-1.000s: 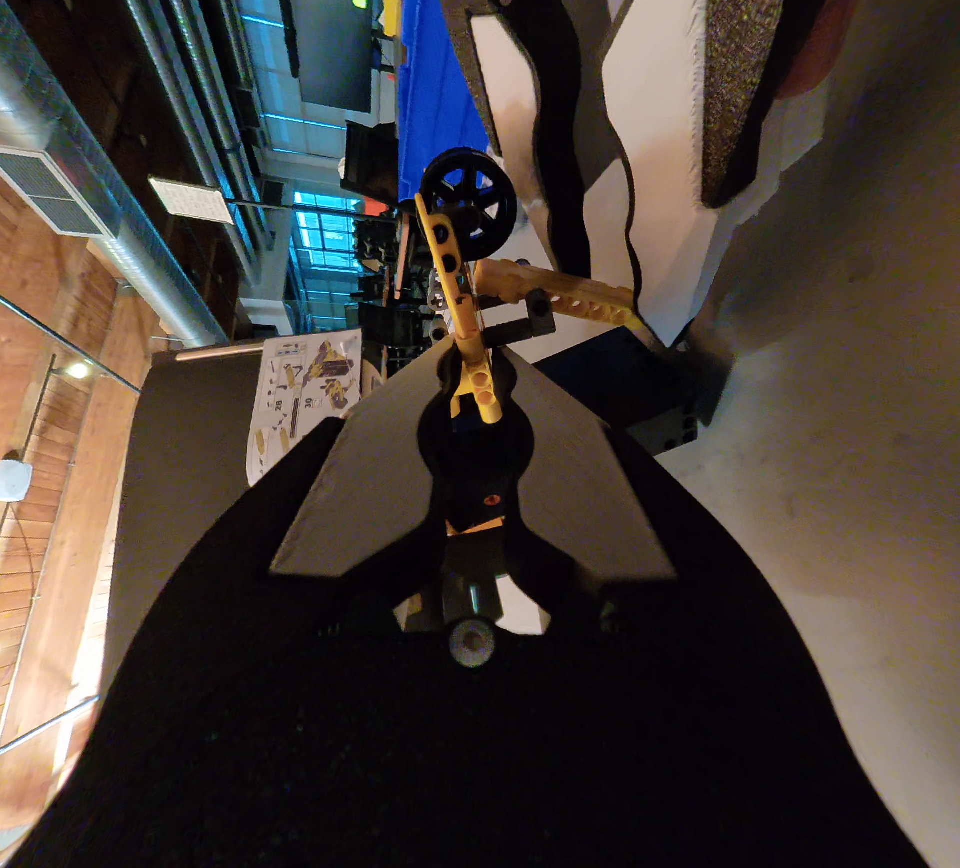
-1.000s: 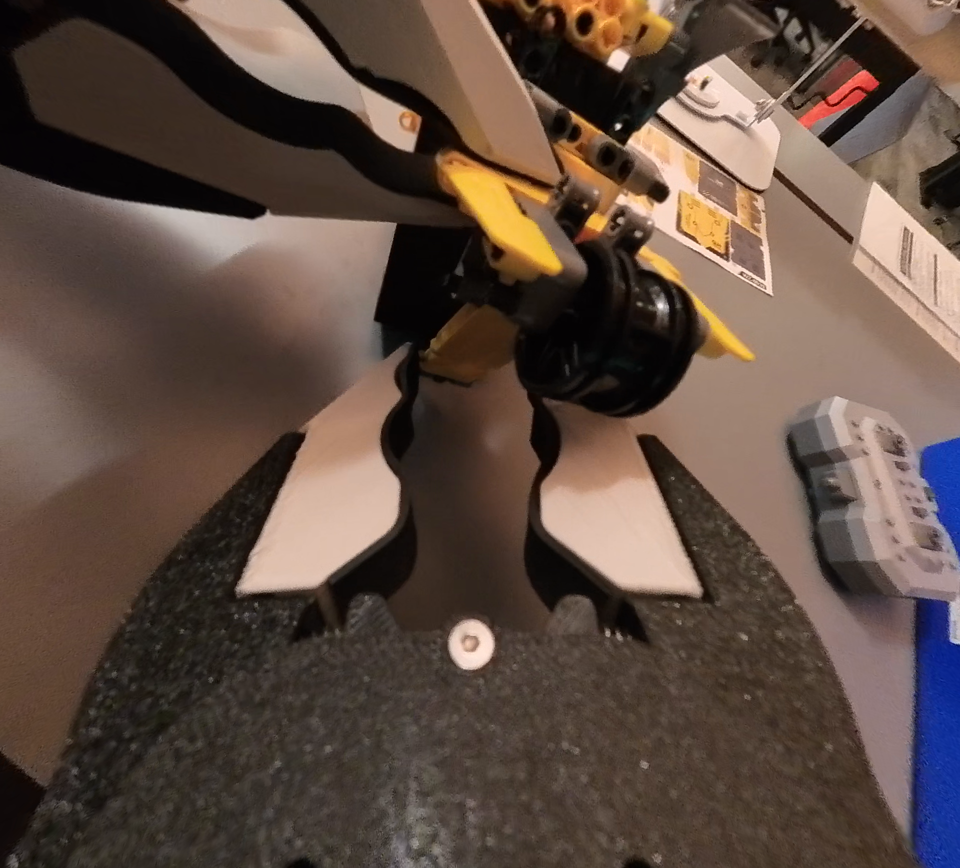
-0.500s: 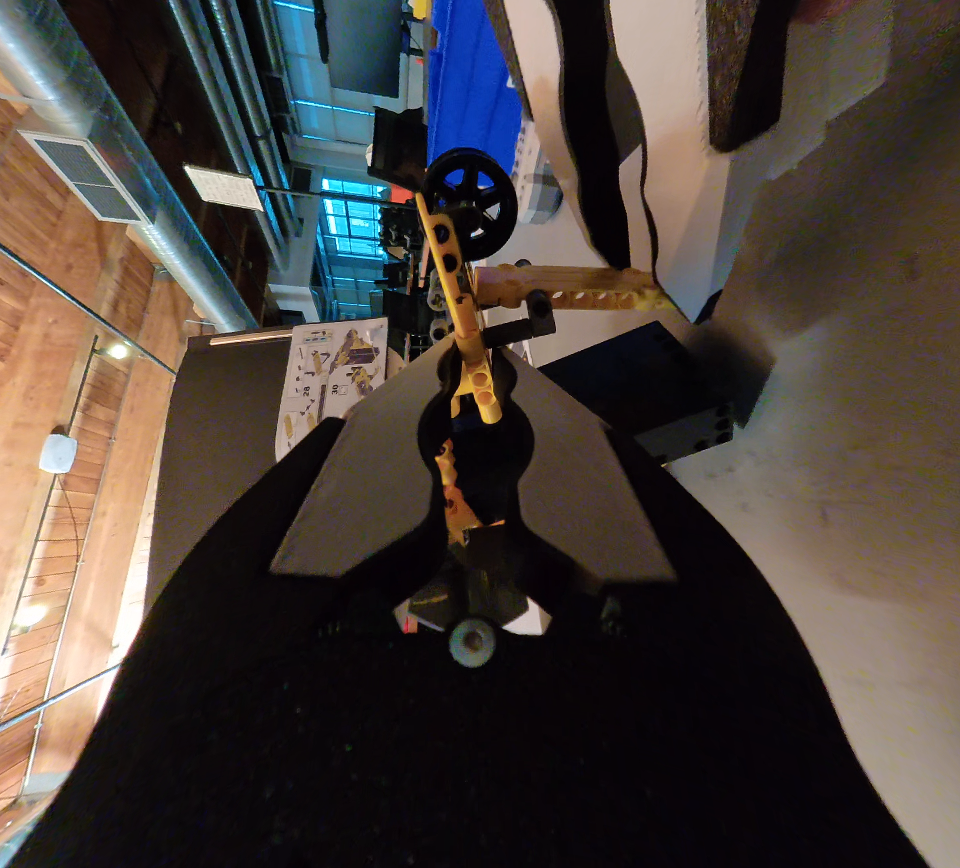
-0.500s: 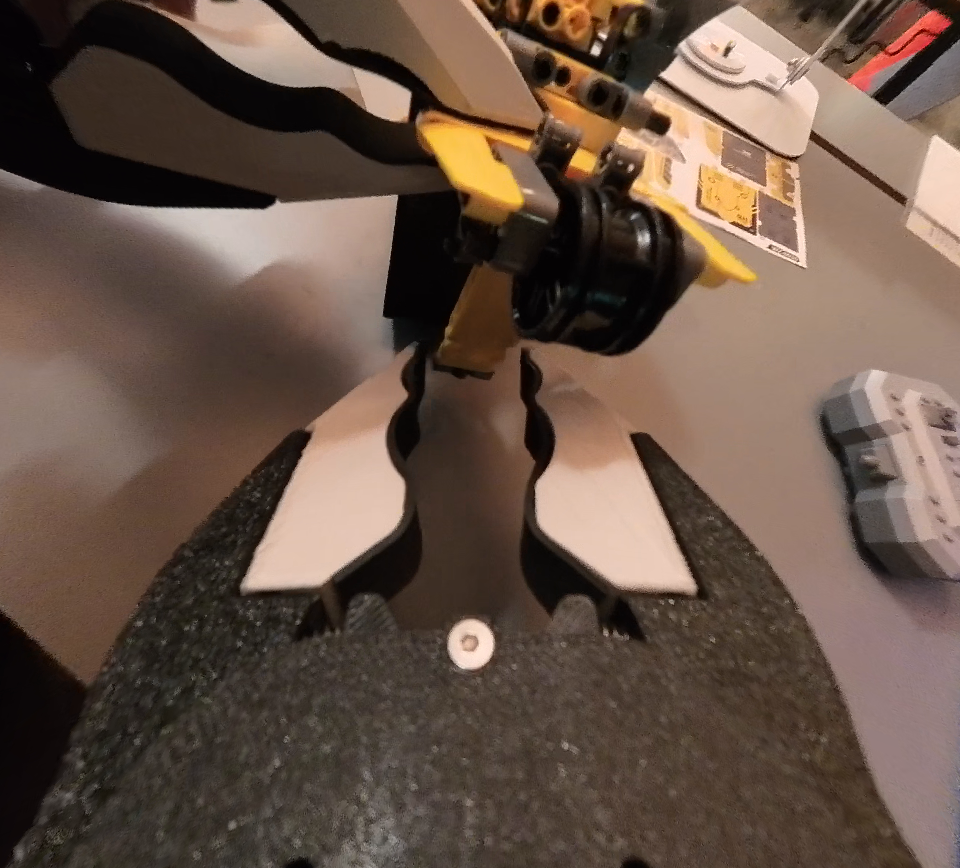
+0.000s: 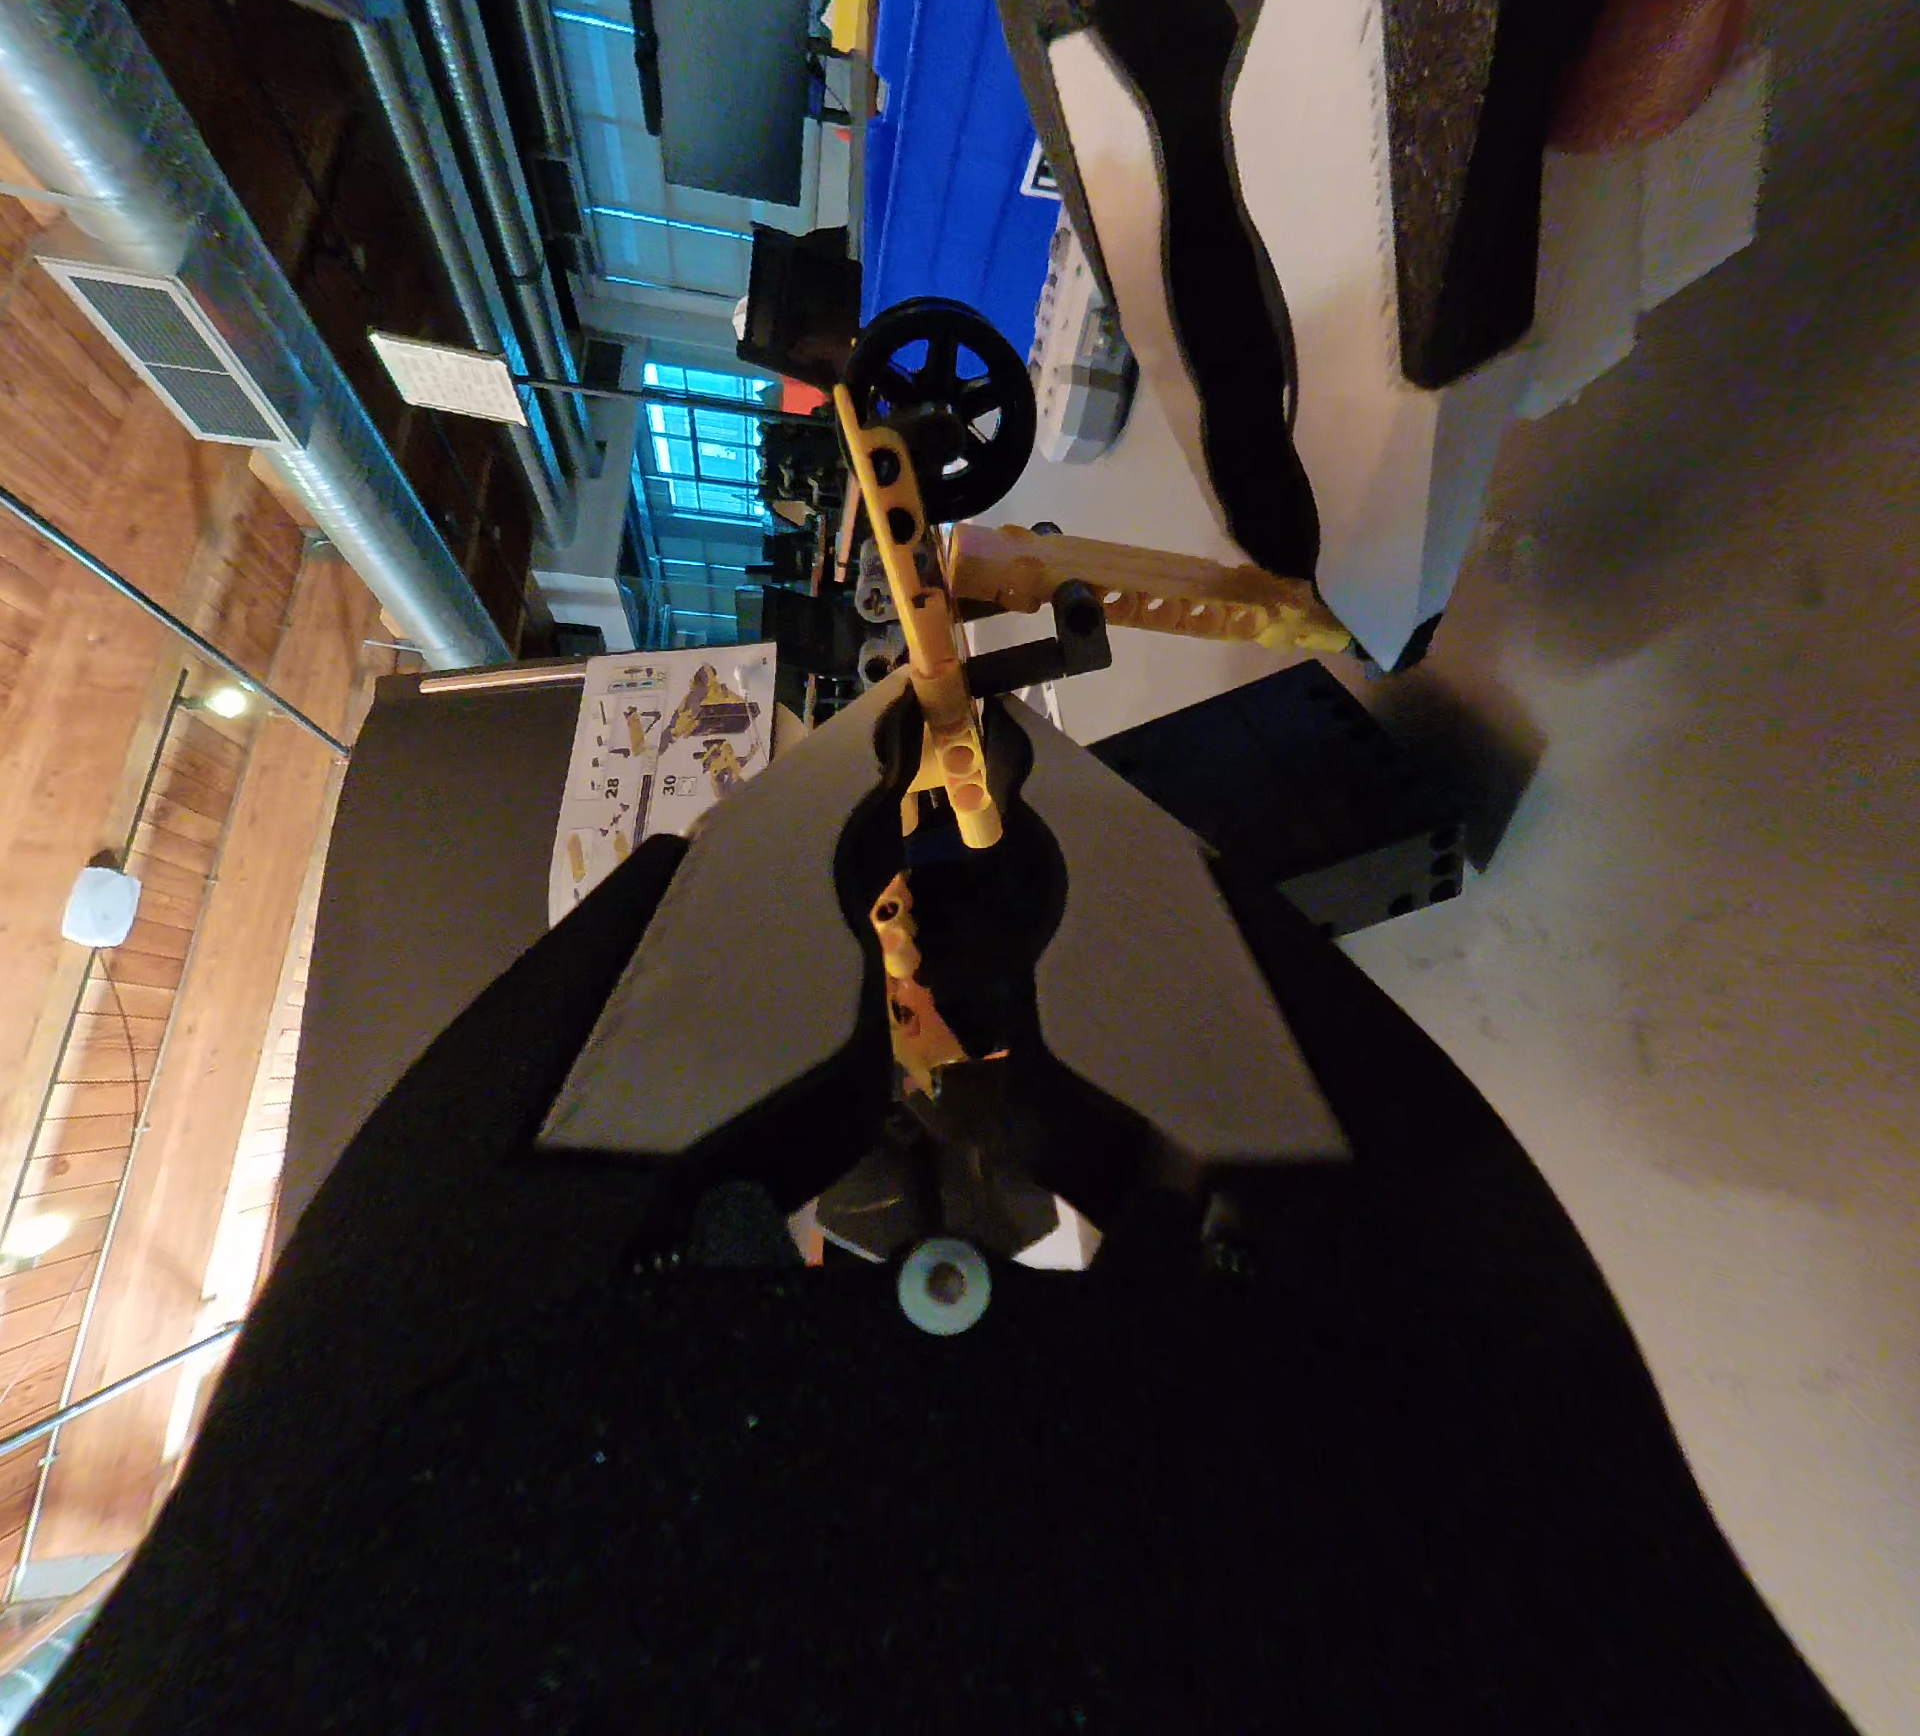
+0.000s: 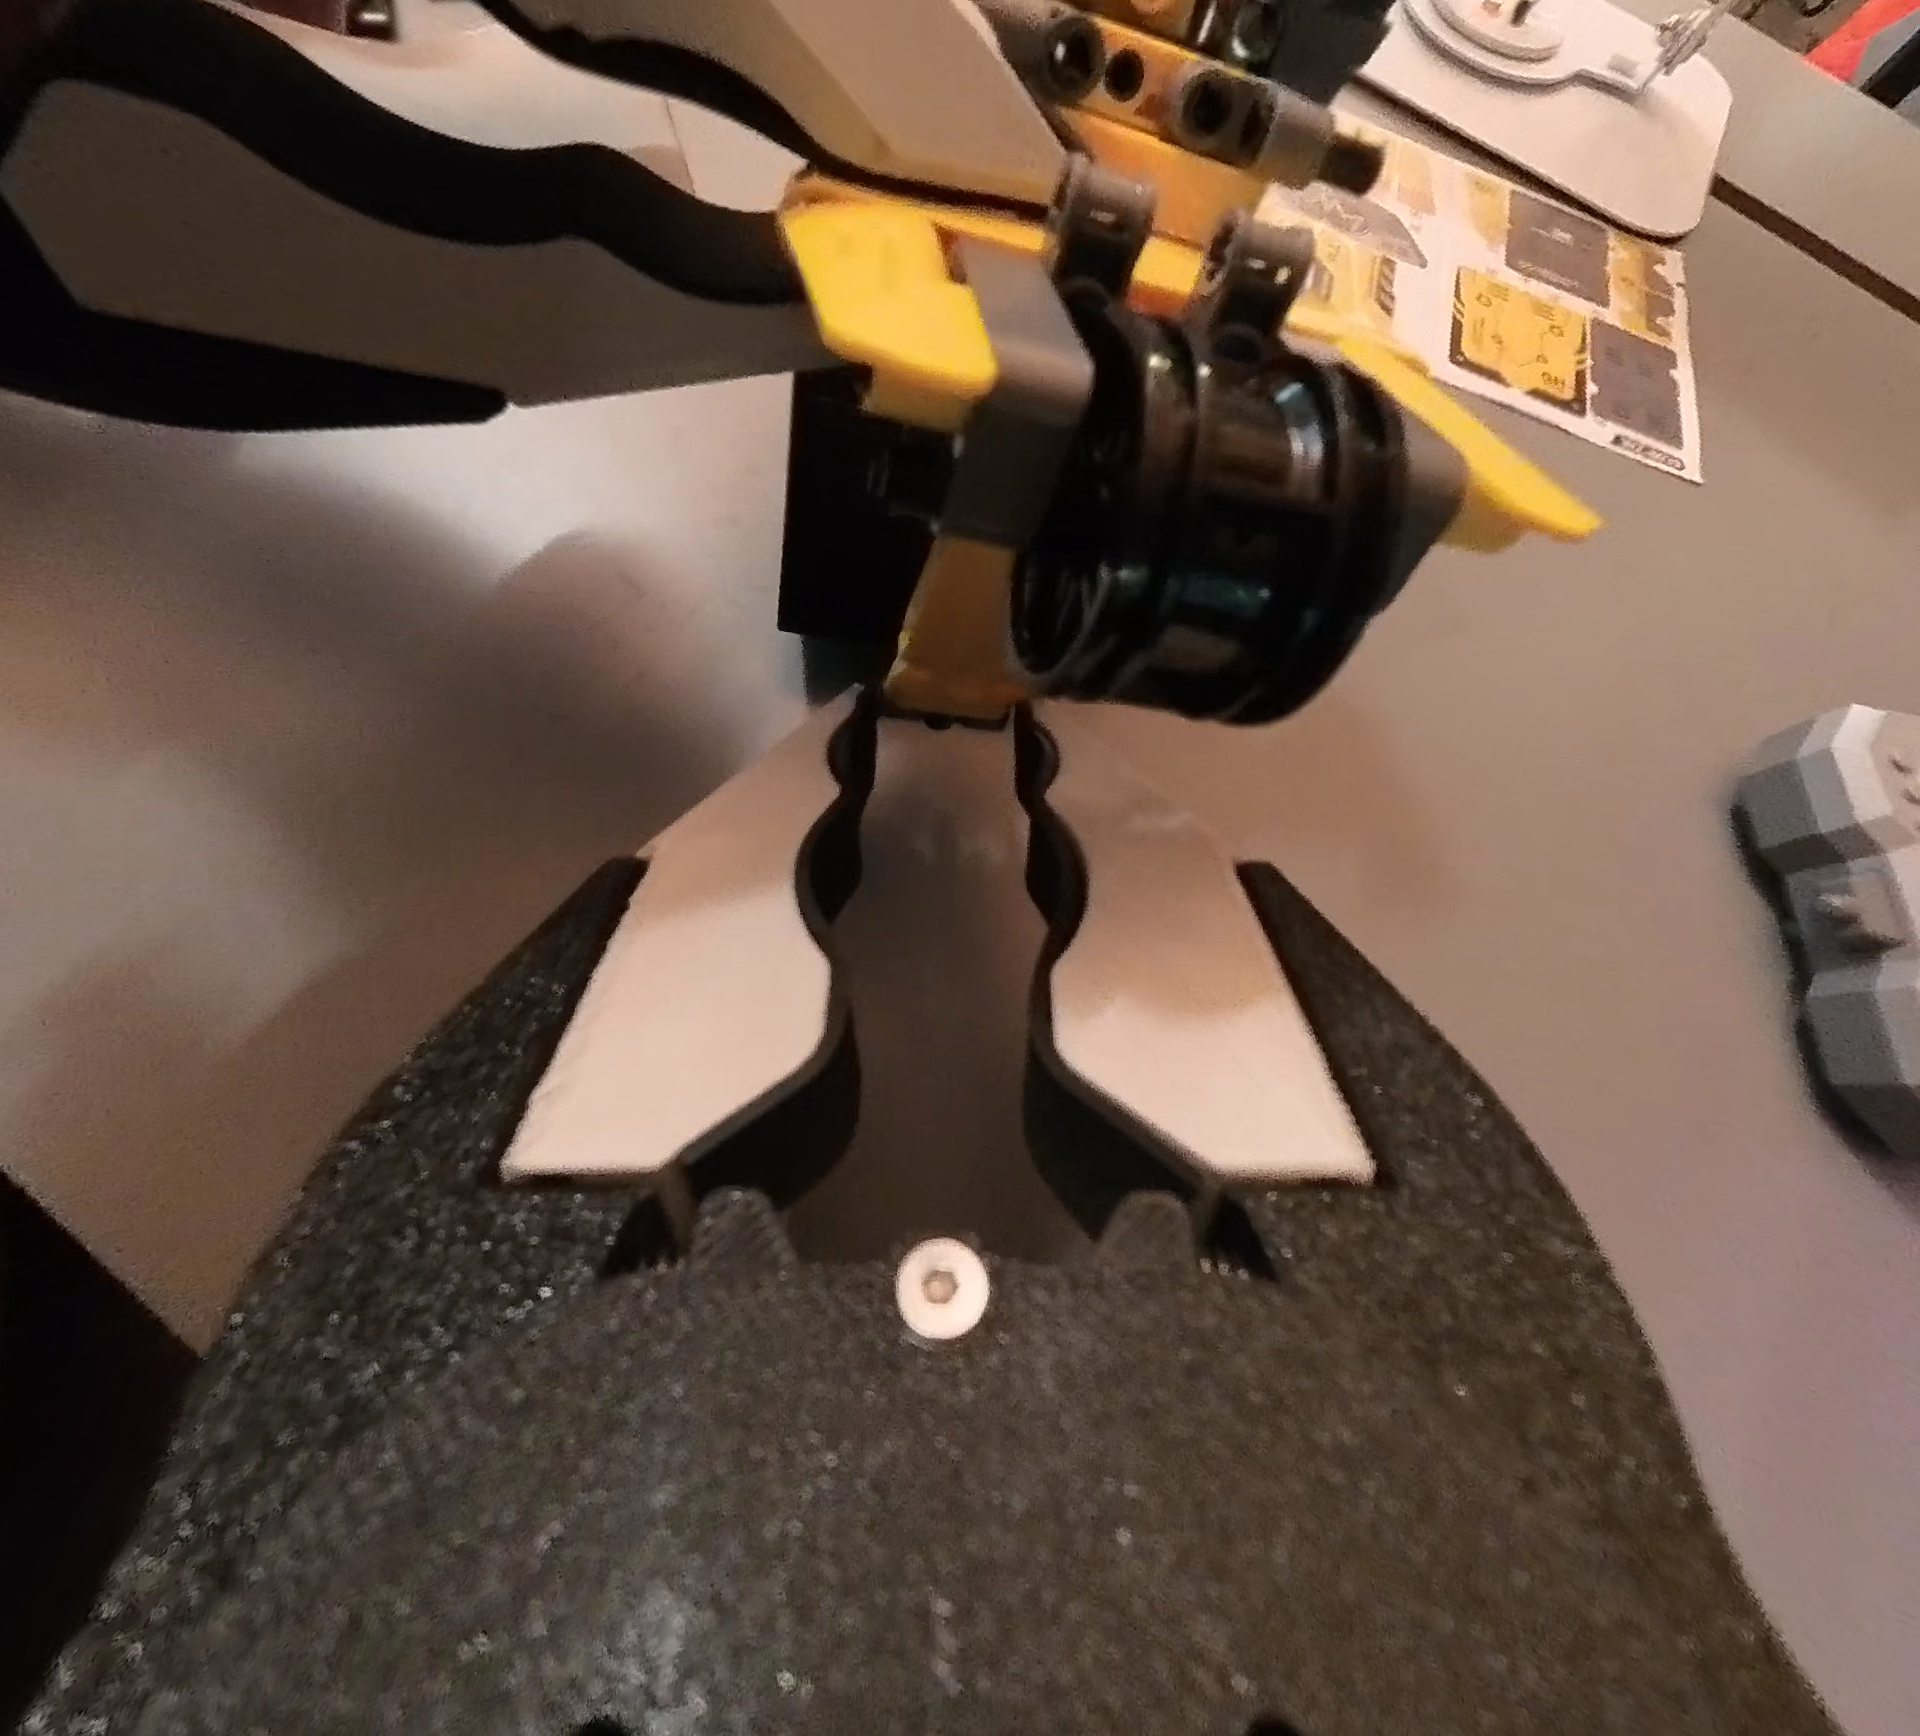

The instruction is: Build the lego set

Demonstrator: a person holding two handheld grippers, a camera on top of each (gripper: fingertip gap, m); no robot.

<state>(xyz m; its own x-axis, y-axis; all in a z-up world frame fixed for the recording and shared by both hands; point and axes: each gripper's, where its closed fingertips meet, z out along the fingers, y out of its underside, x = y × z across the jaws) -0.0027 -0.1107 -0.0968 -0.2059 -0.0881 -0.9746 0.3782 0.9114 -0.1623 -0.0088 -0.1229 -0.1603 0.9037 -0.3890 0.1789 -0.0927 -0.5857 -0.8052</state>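
A small model point(image 5: 925, 585) of yellow holed beams with a black spoked wheel point(image 5: 940, 424) is held in the air between both grippers. My left gripper point(image 5: 940, 710) is shut on one yellow beam below the wheel. My right gripper point(image 6: 940, 720) is closed on the end of another yellow beam point(image 6: 951, 637), just under the wheel point(image 6: 1195, 543). In the left wrist view the right gripper point(image 5: 1371, 637) comes in from the upper right and pinches the tip of the side beam point(image 5: 1164, 595). In the right wrist view the left gripper point(image 6: 914, 242) reaches in from the upper left.
A black block point(image 5: 1299, 803) lies on the grey table point(image 6: 312, 647) under the model. A printed instruction sheet point(image 6: 1507, 304), a grey blocky unit point(image 6: 1849, 938) and a white flat stand point(image 6: 1558, 24) lie beyond. A blue bin point(image 5: 956, 76) stands farther off. Tip to tip, the grippers are about 7 centimeters apart.
Both grippers keep their hold on the model. The pair has shifted slightly; the right gripper drew closer to the wheel, which looms larger in its view.
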